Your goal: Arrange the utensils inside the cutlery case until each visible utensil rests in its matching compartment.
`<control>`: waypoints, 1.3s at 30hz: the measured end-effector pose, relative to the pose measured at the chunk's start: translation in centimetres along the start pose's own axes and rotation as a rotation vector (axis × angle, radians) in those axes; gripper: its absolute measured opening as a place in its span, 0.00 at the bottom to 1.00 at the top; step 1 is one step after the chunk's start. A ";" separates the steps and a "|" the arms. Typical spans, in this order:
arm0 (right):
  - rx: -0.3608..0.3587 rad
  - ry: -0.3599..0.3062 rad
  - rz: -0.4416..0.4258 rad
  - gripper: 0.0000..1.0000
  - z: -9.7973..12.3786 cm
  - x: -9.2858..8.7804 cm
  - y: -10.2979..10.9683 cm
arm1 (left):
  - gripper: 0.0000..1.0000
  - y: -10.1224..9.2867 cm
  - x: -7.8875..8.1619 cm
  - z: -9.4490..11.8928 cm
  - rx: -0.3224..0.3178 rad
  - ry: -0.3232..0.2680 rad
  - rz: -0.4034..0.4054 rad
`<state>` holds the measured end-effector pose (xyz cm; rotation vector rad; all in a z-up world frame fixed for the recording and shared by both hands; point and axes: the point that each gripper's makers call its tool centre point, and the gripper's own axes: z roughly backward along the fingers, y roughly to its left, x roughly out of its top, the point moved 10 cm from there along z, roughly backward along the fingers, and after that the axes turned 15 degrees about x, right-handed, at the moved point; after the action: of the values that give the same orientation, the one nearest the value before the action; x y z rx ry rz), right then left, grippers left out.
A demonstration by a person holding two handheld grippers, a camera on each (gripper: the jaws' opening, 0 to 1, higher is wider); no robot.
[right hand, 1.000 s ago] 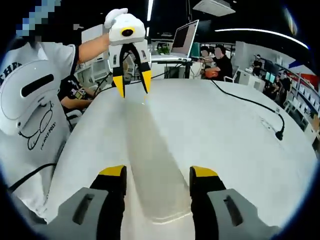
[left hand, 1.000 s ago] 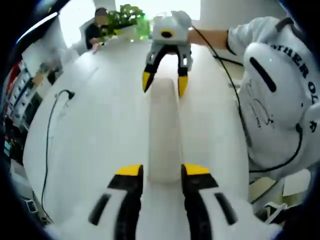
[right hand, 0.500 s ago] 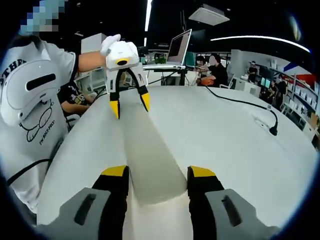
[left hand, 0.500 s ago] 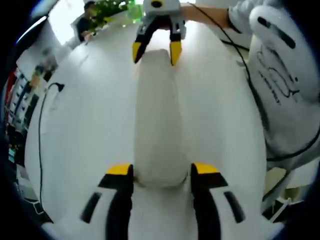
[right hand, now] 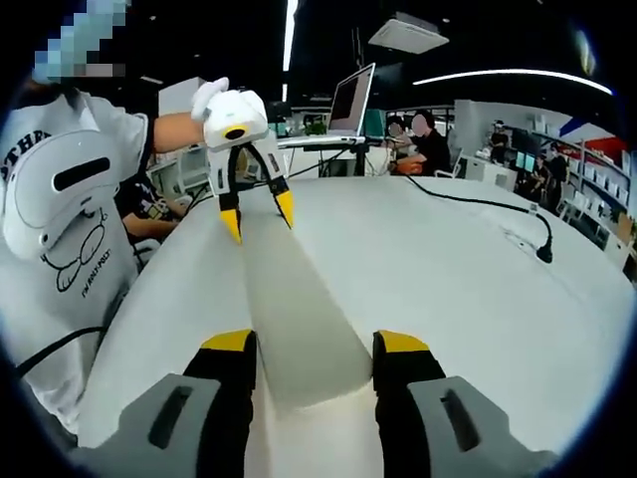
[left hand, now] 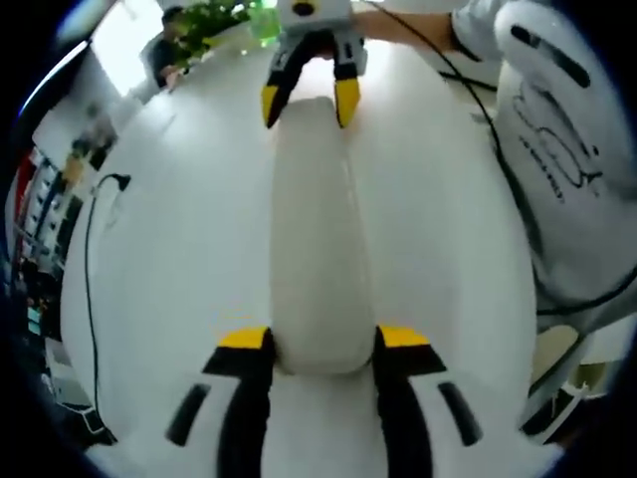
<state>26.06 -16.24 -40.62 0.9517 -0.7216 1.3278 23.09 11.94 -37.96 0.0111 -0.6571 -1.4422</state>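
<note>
A long white closed cutlery case (left hand: pixel 314 229) lies lengthwise over the white table (left hand: pixel 169 249), with a gripper at each end. My left gripper (left hand: pixel 323 339) has its yellow-tipped jaws pressed against the near rounded end. At the far end my right gripper (left hand: pixel 304 100) straddles the case. In the right gripper view the case (right hand: pixel 294 299) runs away from my right gripper (right hand: pixel 314 344), whose jaws clamp its near end, up to my left gripper (right hand: pixel 257 217). No utensils can be seen.
A person in a white printed shirt (left hand: pixel 567 149) (right hand: pixel 60 229) stands at the table's edge. A black cable with a plug (left hand: pixel 105 184) (right hand: pixel 542 254) lies on the table. A laptop (right hand: pixel 353 95), a green plant (left hand: pixel 214 20) and seated people (right hand: pixel 428 139) are beyond.
Both views have shifted a little with the hands. The case stays held between the two grippers, its ends sitting slightly deeper between the jaws.
</note>
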 end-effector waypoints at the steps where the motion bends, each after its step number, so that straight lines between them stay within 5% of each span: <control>1: 0.009 -0.006 0.000 0.48 -0.1 0.0 0.1 | 0.41 0.0 0.0 0.1 -0.007 0.004 0.006; 10: 0.019 -0.012 0.006 0.48 -0.1 -0.2 0.3 | 0.43 0.0 -0.1 0.4 -0.028 0.004 0.010; 16: 0.011 -0.008 -0.013 0.50 0.2 -0.1 0.4 | 0.45 1.6 -0.6 3.7 -0.017 -0.052 0.155; 21: 0.000 -0.071 -0.004 0.47 0.7 0.7 0.8 | 0.36 3.0 -0.1 5.6 0.026 -0.146 0.253; 23: 0.003 -0.085 -0.008 0.45 0.8 0.8 1.1 | 0.28 2.6 0.0 5.2 -0.005 -0.170 0.264; 28: -0.009 -0.116 -0.011 0.33 1.3 1.3 1.7 | 0.15 1.0 -0.1 3.6 -0.035 -0.109 0.165; 31: -0.014 -0.121 -0.015 0.31 1.4 1.6 1.9 | 0.10 0.9 0.4 3.0 -0.103 -0.058 0.255; 32: -0.017 -0.122 -0.015 0.31 1.5 1.6 1.7 | 0.03 0.3 0.1 2.5 -0.142 -0.029 0.179; 33: -0.019 -0.122 -0.017 0.30 1.6 1.6 1.7 | 0.01 0.6 0.7 2.4 -0.103 -0.113 0.188; 34: -0.019 -0.122 -0.024 0.30 1.6 1.5 1.6 | 0.00 0.7 0.4 2.5 -0.117 -0.059 0.193; 39: -0.004 -0.117 -0.064 0.28 1.3 1.6 1.0 | 0.00 0.5 1.1 2.1 -0.125 0.001 0.152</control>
<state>25.40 -16.68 -38.51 1.0479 -0.7765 1.2221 22.67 11.83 -35.57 -0.1329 -0.5544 -1.3340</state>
